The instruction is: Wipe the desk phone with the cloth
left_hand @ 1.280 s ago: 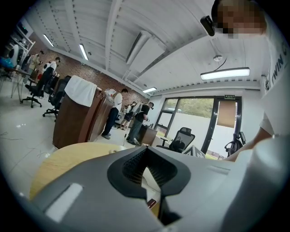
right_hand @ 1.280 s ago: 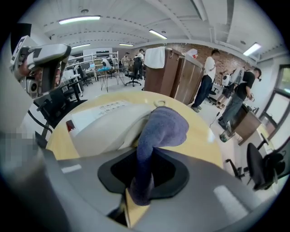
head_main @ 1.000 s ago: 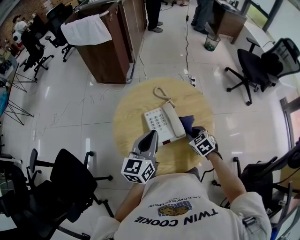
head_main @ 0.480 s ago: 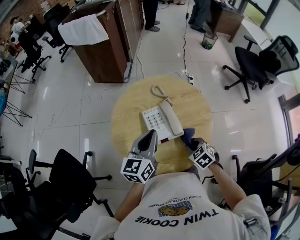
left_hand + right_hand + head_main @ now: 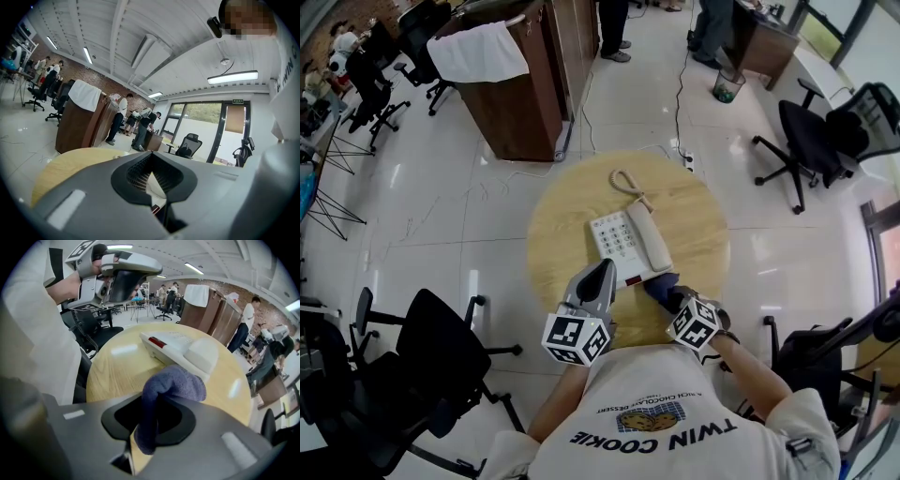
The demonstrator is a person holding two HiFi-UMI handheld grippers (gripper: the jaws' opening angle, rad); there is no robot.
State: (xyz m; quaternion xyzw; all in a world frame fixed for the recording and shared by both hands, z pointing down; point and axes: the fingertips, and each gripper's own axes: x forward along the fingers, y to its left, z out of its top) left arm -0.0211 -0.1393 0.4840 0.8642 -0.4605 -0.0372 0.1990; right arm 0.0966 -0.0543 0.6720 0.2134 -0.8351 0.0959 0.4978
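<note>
A white desk phone point(image 5: 623, 246) lies in the middle of the round wooden table point(image 5: 562, 216), its handset point(image 5: 650, 240) in the cradle and its coiled cord point(image 5: 623, 181) trailing to the far side. My right gripper point(image 5: 675, 300) is shut on a dark blue cloth point(image 5: 659, 287), which sits at the phone's near right corner. In the right gripper view the cloth point(image 5: 173, 383) bulges out of the jaws just short of the phone point(image 5: 176, 347). My left gripper point(image 5: 602, 274) is shut with nothing in it, hovering by the phone's near left corner.
A wooden lectern point(image 5: 520, 103) draped with a white towel point(image 5: 478, 52) stands beyond the table. Black office chairs sit at the near left point(image 5: 441, 356) and far right point(image 5: 811, 131). A cable point(image 5: 677, 84) runs across the floor, and people stand at the back.
My right gripper has carried the cloth leftward and nearer, from beside the handset's right edge to the phone's near right corner. The left gripper has stayed put.
</note>
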